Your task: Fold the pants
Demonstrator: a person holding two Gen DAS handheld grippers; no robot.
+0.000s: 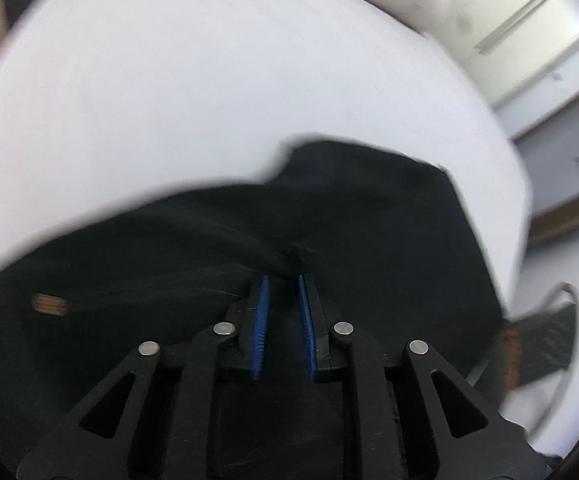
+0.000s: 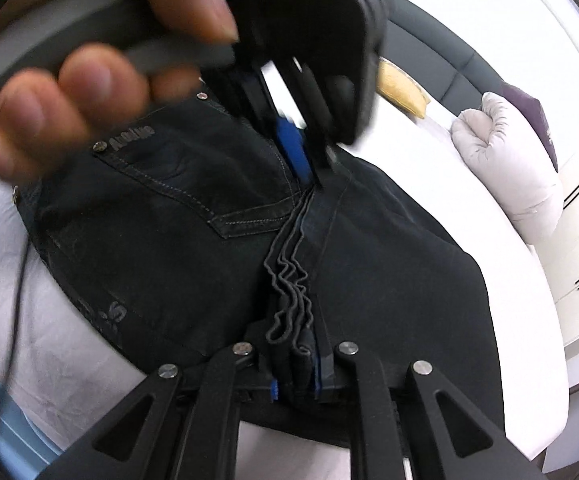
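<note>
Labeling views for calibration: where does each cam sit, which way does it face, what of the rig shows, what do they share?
Left wrist: on the left gripper, facing along its jaws across the pants and bed; its fabric-pinching fingers show.
Right wrist: on the right gripper, facing along the pants' bunched edge, clamped in its jaws, toward the left gripper and hand.
Shared: pants, bed.

Blk pants [image 2: 389,264] on wht bed [image 1: 169,100], w/ pillow [image 2: 509,160]
</note>
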